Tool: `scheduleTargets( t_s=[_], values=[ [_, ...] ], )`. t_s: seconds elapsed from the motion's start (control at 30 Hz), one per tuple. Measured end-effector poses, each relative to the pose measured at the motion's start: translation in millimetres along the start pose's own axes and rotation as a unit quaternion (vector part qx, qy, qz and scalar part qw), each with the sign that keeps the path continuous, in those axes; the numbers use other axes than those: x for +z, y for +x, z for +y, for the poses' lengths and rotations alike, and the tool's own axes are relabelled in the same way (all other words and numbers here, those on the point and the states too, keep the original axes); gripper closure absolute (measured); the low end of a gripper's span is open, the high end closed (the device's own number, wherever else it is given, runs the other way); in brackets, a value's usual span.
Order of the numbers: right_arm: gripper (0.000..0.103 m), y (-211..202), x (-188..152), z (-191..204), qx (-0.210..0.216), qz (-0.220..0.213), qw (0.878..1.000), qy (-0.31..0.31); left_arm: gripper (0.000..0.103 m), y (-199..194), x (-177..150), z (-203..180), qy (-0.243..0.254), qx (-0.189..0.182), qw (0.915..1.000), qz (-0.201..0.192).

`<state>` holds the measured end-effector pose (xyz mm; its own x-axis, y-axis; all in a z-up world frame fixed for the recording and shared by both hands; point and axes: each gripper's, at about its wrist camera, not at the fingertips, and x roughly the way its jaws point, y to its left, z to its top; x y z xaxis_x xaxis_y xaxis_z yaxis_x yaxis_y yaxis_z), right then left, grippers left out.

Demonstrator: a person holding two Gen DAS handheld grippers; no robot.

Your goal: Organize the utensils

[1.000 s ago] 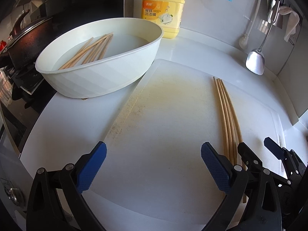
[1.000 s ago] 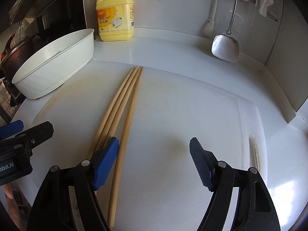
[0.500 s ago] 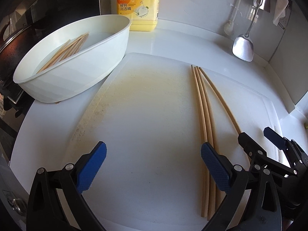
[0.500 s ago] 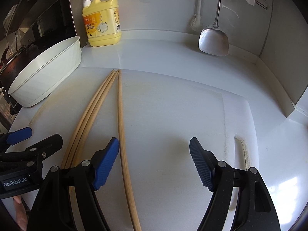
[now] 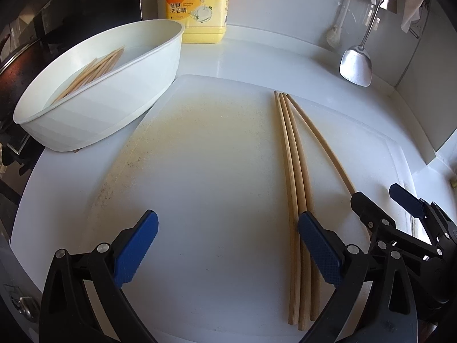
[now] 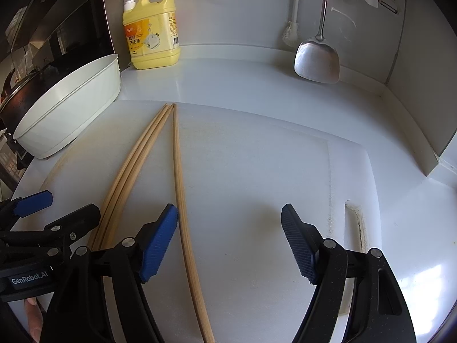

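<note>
- the white oval plastic basin (image 5: 94,114) sits at the far left of the white countertop (image 5: 257,54), holding water and a bundle of pale wooden chopsticks in the basin (image 5: 94,70); these look like the ones not yet sorted.
- behind it stands the yellow dish-soap jug (image 5: 197,8), against the wall.
- the left gripper (image 5: 228,245) hovers low over the stained white cutting board (image 5: 200,157), its blue-padded fingers (image 5: 137,245) spread wide with nothing between them.
- just right of centre, three long wooden chopsticks (image 5: 297,185) lie side by side on the board, touching along their length.
- the fourth wooden chopstick (image 5: 317,140) meets them at the far tip but angles away toward the right. a second ago all of them lay in one tight bundle; it has since swung out, so the set is fanned and probably needs squaring up again.
- the right gripper (image 6: 228,243) hangs wide open and empty, its left pad just beside the stray stick; neither view shows whether they touch.
- at the far right a steel spatula (image 5: 355,65) hangs on the wall, apart from the work.
</note>
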<state>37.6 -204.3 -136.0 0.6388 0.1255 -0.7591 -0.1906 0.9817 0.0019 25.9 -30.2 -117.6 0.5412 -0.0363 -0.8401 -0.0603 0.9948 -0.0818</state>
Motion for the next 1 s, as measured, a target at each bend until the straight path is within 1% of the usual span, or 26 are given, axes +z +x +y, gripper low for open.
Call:
scheduleTargets(
  t_s=[0.33, 0.57, 0.63, 0.77, 0.83, 0.93, 1.0],
  values=[
    [0.031, 2, 1, -10, -0.002, 0.000, 1.000, 0.004, 0.005, -1, 0, -3, 0.009, 0.003, 0.9999, -0.005],
    [0.031, 3, 4, -19, 0.011, 0.005, 1.000, 0.007, 0.005, 2, 3, -5, 0.022, 0.004, 0.9997, -0.006],
    [0.031, 3, 4, -18, 0.003, 0.008, 1.000, 0.001, 0.005, 2, 3, -4, 0.024, 0.002, 0.9997, -0.006],
    [0.031, 3, 4, -18, 0.001, 0.010, 1.000, 0.000, 0.005, -1, 1, 6, 0.008, -0.001, 0.9999, -0.011],
    [0.031, 4, 6, -18, 0.004, 0.012, 1.000, -0.004, 0.005, -1, 1, 11, -0.006, 0.007, 0.9999, -0.013],
    [0.031, 7, 9, -14, 0.009, 0.014, 1.000, -0.015, 0.005, 3, 6, 10, -0.009, 0.010, 0.9998, -0.012],
    [0.031, 9, 12, -12, 0.011, 0.017, 1.000, -0.021, 0.005, 7, 11, 7, -0.003, 0.010, 0.9999, -0.010]
  ],
)
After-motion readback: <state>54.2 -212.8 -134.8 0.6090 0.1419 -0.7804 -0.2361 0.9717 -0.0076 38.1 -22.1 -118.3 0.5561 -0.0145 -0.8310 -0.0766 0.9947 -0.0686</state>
